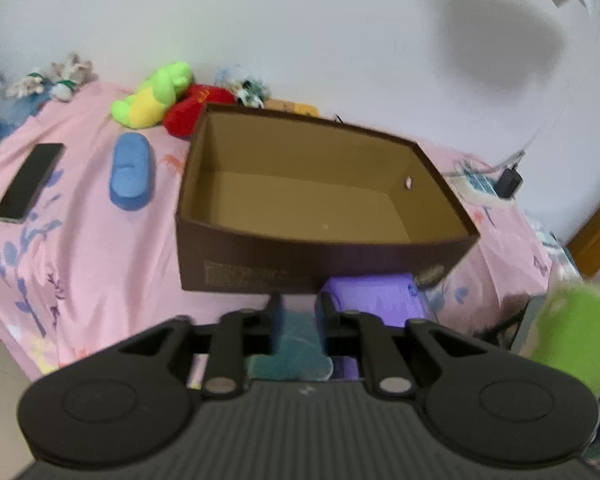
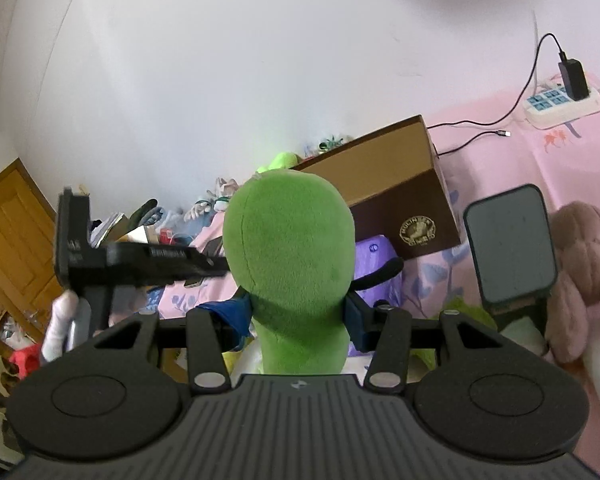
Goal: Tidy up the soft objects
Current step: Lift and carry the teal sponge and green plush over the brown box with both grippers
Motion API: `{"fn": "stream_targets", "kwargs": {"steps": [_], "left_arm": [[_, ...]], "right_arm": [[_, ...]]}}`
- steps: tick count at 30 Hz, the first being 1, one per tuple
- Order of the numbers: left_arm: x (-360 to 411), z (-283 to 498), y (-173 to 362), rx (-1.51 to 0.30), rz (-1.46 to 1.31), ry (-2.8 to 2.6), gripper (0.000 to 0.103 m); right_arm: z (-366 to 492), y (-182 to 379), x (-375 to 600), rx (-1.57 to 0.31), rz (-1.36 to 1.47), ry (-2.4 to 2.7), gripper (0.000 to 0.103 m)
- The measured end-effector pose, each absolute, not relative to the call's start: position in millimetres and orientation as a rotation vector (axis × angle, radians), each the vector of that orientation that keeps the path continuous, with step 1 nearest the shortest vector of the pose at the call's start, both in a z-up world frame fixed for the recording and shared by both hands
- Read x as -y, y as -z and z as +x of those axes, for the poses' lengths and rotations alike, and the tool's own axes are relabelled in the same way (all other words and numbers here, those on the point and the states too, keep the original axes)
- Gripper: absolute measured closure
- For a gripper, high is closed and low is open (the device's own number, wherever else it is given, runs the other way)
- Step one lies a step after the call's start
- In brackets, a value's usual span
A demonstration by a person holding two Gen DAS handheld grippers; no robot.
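My right claw (image 2: 298,316) is squeezing a fat green plush toy (image 2: 290,256) by its lower part, one pad on each side, and the toy stands up tall in the middle of the right wrist view; in the left wrist view it is only a green blur at the lower right edge. My left claw (image 1: 298,312) has its two fingers a little apart, and they do not press on anything; a teal soft thing (image 1: 296,344) sits low between them, but I cannot tell if it touches them. Just past those fingers is a purple soft pack (image 1: 374,298), touching the front wall of the big brown cardboard box (image 1: 260,256), which is open on top with nothing inside. The box sits on the pink bed sheet with blue flowers (image 1: 80,240). Left of the box lies a blue oval cushion (image 1: 131,178), and farther left a black phone (image 1: 30,182) lies flat. Behind the box's upper left corner are a bright green and yellow plush frog (image 1: 152,96) and a red plush (image 1: 190,110), touching each other. In the right wrist view a pinkish brown teddy (image 2: 588,276) is at the right edge, and a white power strip (image 2: 562,104) with a black plug is in the upper right.
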State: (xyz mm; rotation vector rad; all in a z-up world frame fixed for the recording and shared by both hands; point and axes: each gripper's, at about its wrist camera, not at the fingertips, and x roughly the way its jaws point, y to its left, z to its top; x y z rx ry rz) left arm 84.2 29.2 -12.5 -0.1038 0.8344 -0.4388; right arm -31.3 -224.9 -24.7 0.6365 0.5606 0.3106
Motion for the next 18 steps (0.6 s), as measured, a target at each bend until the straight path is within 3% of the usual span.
{"fn": "stream_targets", "kwargs": {"steps": [1,2,13,14,16,18], "left_arm": [[-30.6,83.2,17.9,-0.835,-0.099,0.453,0.044],[-32.4,81.6,21.6,-0.829,-0.095,0.461,0.04],[-13.8,84.8,65.8,-0.876,0.071,0.444,0.04],[-12.4,85.8,67.0,-0.872,0.076,0.434,0.041],[-10.4,88.5,68.0,-0.881,0.081,0.442,0.078],[-11.2,91.2,68.0,-0.888,0.073,0.43,0.081]], "right_arm": [[-30.8,25.3,224.5,-0.562,0.634,-0.313,0.07],[-31.1,26.6,224.3,-0.564,0.634,-0.315,0.07],[-17.3,31.3,223.1,-0.58,0.643,-0.338,0.07],[-17.5,31.9,223.0,-0.584,0.642,-0.336,0.07],[-16.3,33.2,222.0,-0.595,0.638,-0.331,0.07],[-15.9,33.8,221.5,-0.603,0.642,-0.329,0.07]]}}
